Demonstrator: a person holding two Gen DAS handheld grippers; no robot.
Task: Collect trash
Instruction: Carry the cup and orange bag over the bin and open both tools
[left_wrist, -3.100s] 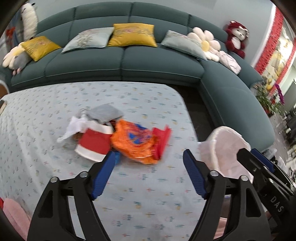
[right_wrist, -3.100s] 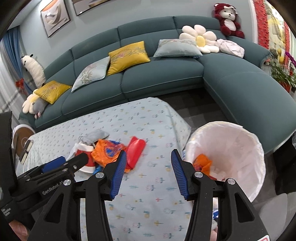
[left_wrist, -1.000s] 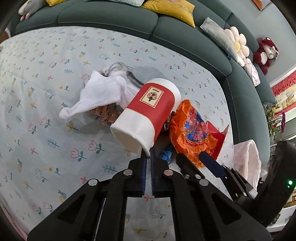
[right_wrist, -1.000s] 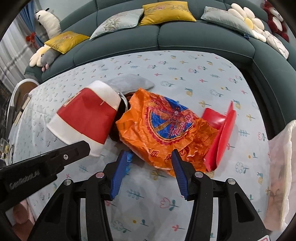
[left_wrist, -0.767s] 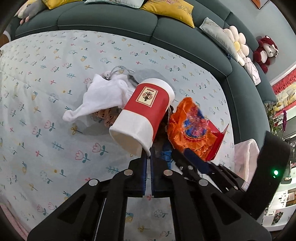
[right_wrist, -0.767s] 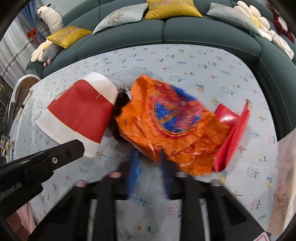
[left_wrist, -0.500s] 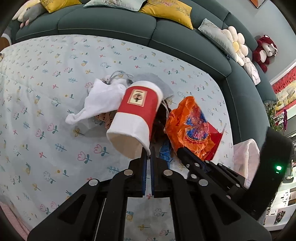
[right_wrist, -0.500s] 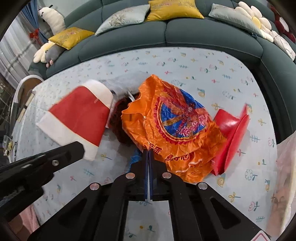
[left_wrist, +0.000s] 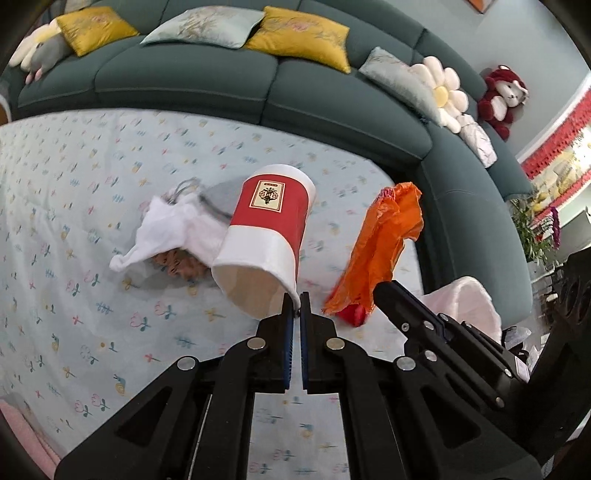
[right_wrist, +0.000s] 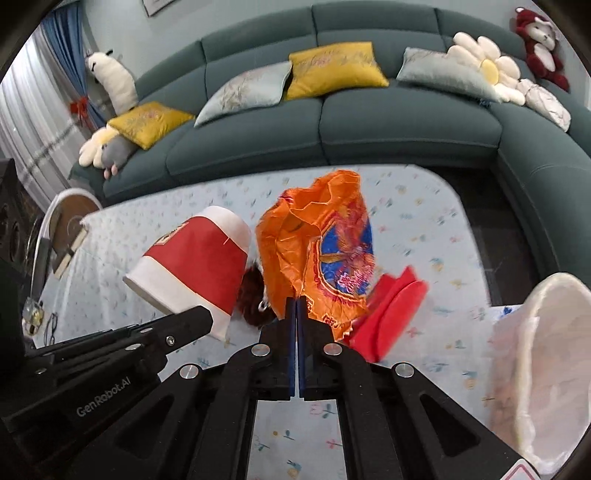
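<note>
A red and white paper cup (left_wrist: 265, 236) hangs tilted above the table, its rim pinched in my shut left gripper (left_wrist: 296, 300). The same cup (right_wrist: 194, 269) shows at the left of the right wrist view. My right gripper (right_wrist: 296, 303) is shut on the lower edge of a crumpled orange snack bag (right_wrist: 317, 251), which is lifted off the table. From the left wrist view the orange bag (left_wrist: 380, 258) dangles to the right of the cup. A red wrapper (right_wrist: 391, 314) lies on the cloth under the bag.
A white bin liner in a bin (right_wrist: 546, 369) stands at the table's right edge. White cloth (left_wrist: 166, 229), a grey piece and a brown item (left_wrist: 181, 264) lie on the flowered tablecloth (left_wrist: 74, 221). A teal corner sofa (right_wrist: 369, 122) with cushions curves behind.
My right gripper closed on the orange bag and lifted it. My left gripper, shut on the cup's rim throughout, raised the cup off the table. Both views pulled back from the table.
</note>
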